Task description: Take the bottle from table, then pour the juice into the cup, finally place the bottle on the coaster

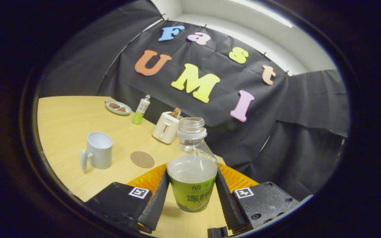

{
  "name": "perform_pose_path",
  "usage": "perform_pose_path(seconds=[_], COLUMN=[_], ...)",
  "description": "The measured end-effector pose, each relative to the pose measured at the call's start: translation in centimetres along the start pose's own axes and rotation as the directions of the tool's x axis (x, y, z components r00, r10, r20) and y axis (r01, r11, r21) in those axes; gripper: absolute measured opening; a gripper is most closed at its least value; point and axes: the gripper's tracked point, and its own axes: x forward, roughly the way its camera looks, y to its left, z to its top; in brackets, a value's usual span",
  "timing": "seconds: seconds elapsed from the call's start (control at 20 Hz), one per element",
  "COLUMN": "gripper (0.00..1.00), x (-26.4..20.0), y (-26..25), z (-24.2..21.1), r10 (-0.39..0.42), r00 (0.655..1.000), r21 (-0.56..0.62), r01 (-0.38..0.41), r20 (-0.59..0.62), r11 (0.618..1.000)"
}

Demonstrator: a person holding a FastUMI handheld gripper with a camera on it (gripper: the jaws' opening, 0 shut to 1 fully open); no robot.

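A clear uncapped bottle (192, 185) with a green label stands upright between my fingers, about half full of pale juice. My gripper (192, 173) is shut on the bottle, with the left finger (157, 201) and the right finger (227, 201) pressing its labelled sides. The bottle's base seems to hang a little above the wooden table (64, 119). A pale blue cup (99, 150) with its handle toward me stands beyond the fingers to the left. The round brown coaster (142, 159) lies between the cup and the bottle.
A white toaster (166, 127) with toast in it stands behind the coaster. Farther back are a second capped green bottle (141, 110) and a plate (118, 107) with brown food. An orange ribbed surface (147, 180) shows behind the fingers. The table edge runs just right of the bottle.
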Motion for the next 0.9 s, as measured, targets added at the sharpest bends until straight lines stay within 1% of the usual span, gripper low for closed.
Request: perform_pose_path(seconds=[0.15, 0.25, 0.3, 0.4, 0.55, 0.7, 0.9], gripper=[0.79, 0.78, 0.79, 0.79, 0.79, 0.79, 0.78], x=[-1.0, -1.3, -1.3, -1.4, -1.9, -2.1, -1.6], y=[-0.2, -0.6, -0.3, -0.4, 0.0, 1.4, 2.9], z=[2.0, 3.2, 3.6, 5.2, 7.3, 8.9, 9.0], r10=[-0.046, -0.092, -0.096, -0.135, -0.177, -0.183, -0.207], r00=[0.999, 0.995, 0.995, 0.989, 0.974, 0.962, 0.953], r21=[-0.118, -0.202, -0.255, -0.355, -0.482, -0.55, -0.635], r01=[0.047, 0.095, 0.098, 0.149, 0.225, 0.266, 0.302], r20=[0.011, 0.022, 0.022, 0.064, 0.144, 0.202, 0.221], r11=[0.992, 0.975, 0.962, 0.923, 0.847, 0.792, 0.711])
